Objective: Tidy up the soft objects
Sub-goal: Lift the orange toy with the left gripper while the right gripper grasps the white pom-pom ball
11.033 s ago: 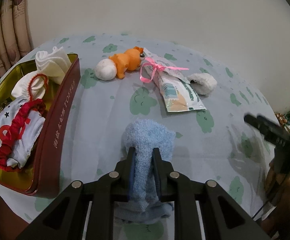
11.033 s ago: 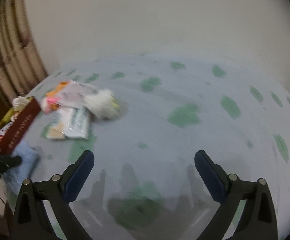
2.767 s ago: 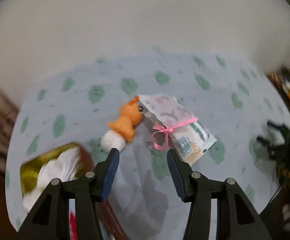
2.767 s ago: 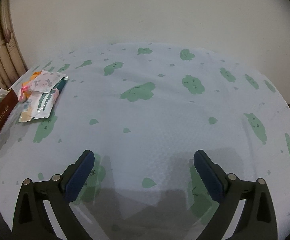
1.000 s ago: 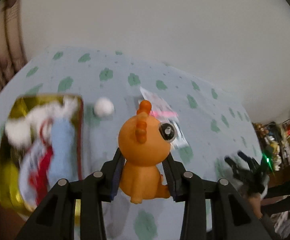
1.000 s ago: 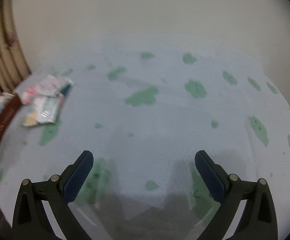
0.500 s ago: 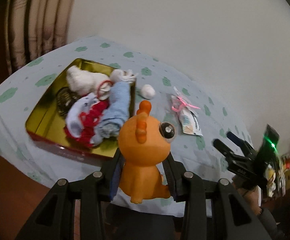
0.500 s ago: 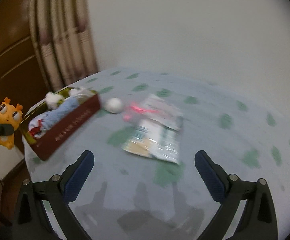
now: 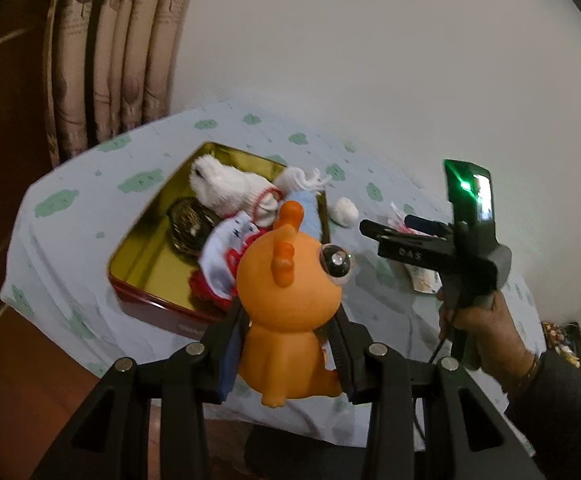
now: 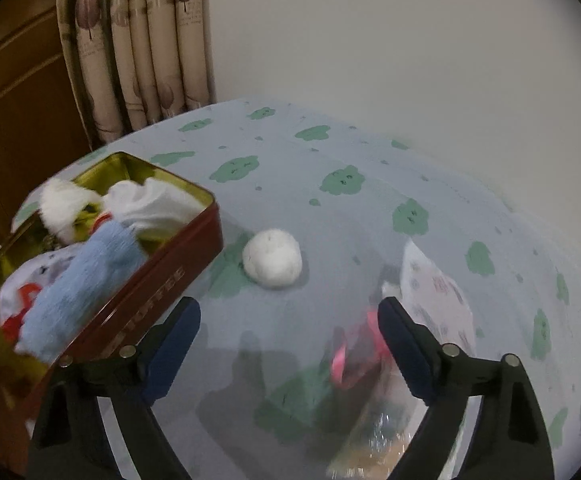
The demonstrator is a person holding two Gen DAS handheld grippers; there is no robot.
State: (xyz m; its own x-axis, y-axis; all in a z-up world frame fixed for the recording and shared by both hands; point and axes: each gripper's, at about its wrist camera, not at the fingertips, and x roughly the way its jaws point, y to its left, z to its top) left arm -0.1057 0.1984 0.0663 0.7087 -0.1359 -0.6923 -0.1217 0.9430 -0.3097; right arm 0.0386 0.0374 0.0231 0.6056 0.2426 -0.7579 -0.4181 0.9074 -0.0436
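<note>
orange toy (image 9: 290, 300): smooth, rounded | left jaws grasping it | right jaws released, narrowing, empty

- My left gripper (image 9: 286, 354) points forward and down, its fingers (image 9: 230, 356) clamped on both flanks of the orange toy (image 9: 290, 300), which stands upright between them with its head above the tips.
- My right gripper (image 10: 288, 354) is tilted down over the surface, fingers (image 10: 170, 344) spread apart with nothing between the blue pads; they have just been closing inward.
- In the left wrist view, my right hand (image 9: 478, 320) is wrapped around that gripper's handle, a dark sleeve (image 9: 558, 404) covering my forearm and a bracelet at the wrist.
- My left hand itself is out of sight.
</note>
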